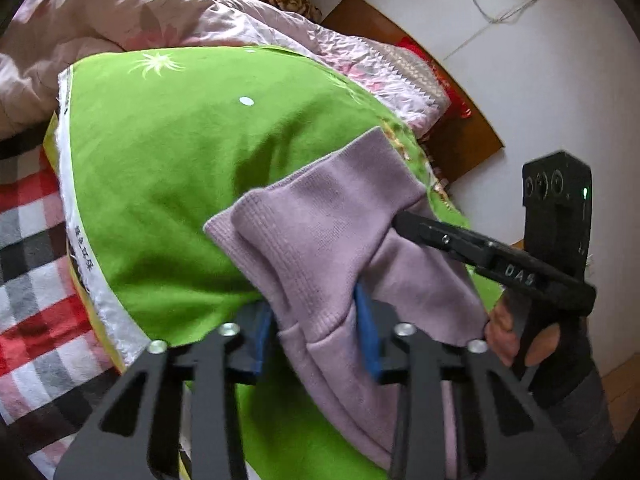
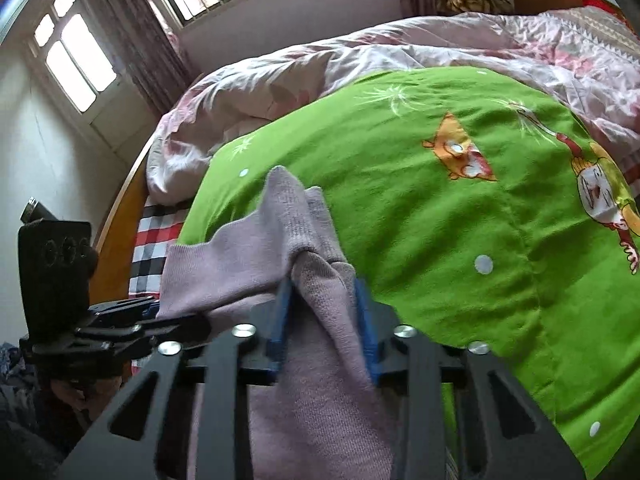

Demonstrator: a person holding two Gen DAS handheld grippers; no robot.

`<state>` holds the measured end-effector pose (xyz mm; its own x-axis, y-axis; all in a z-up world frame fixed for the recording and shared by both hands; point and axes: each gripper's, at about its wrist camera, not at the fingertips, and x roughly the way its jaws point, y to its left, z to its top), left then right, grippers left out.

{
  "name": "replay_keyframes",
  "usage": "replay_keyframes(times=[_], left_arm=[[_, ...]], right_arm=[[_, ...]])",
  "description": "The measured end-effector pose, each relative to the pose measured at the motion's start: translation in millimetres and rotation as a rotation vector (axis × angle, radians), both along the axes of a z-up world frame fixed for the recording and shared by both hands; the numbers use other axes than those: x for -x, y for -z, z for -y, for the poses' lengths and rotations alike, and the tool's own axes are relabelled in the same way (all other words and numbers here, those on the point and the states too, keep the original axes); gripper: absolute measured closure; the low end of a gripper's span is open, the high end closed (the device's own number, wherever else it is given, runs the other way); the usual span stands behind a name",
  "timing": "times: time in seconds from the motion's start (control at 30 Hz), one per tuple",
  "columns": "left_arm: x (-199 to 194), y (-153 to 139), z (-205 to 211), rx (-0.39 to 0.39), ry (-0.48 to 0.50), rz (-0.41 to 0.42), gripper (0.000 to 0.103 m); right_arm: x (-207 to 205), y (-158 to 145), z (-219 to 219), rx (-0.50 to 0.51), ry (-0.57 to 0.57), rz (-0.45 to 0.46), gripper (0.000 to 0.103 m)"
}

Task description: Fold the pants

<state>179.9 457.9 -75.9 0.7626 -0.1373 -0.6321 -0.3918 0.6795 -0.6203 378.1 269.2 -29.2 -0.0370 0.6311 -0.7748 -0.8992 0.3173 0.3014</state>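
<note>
The lilac knit pants (image 1: 320, 232) hang bunched above the green blanket (image 1: 168, 168). My left gripper (image 1: 316, 332) is shut on the pants' ribbed end, cloth pinched between its blue pads (image 1: 368, 332). My right gripper (image 2: 324, 320) is shut on another part of the pants (image 2: 316, 248), cloth pressed between its blue pads (image 2: 280, 320). In the left wrist view the right gripper (image 1: 404, 224) reaches in from the right, its tips in the fabric. In the right wrist view the left gripper (image 2: 156, 320) sits at the left, also in the fabric. The rest of the pants is hidden below the grippers.
The green cartoon-print blanket (image 2: 440, 240) covers the bed. A pink floral quilt (image 2: 320, 64) is heaped behind it. A red checked sheet (image 1: 36, 280) shows at the left edge. A wooden headboard (image 1: 460, 136) and white wall stand at the right, windows (image 2: 76, 60) at the far left.
</note>
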Motion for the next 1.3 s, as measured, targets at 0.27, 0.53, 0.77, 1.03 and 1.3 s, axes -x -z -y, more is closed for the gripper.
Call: replay_keyframes(times=[0.27, 0.53, 0.77, 1.03, 1.3], left_arm=[[20.5, -85.5, 19.7, -0.245, 0.027, 0.196, 0.086], [-13.0, 11.5, -25.4, -0.1, 0.017, 0.071, 0.084], [-11.2, 6.8, -27.5, -0.109, 0.022, 0.072, 0.08], [-11.3, 4.5, -32.9, -0.075, 0.005, 0.056, 0.071], [49.2, -56.2, 5.4, -0.124, -0.046, 0.137, 0.028]], right_arm=[[21.1, -69.4, 8.5, -0.146, 0.005, 0.134, 0.091], [-8.8, 3.3, -24.3, -0.029, 0.082, 0.079, 0.089], [-7.0, -30.7, 7.7, -0.076, 0.161, 0.084, 0.035], [120.9, -60.1, 105.1, -0.078, -0.065, 0.226, 0.061], [177.2, -16.9, 132.3, 0.038, -0.1, 0.293, 0.078]])
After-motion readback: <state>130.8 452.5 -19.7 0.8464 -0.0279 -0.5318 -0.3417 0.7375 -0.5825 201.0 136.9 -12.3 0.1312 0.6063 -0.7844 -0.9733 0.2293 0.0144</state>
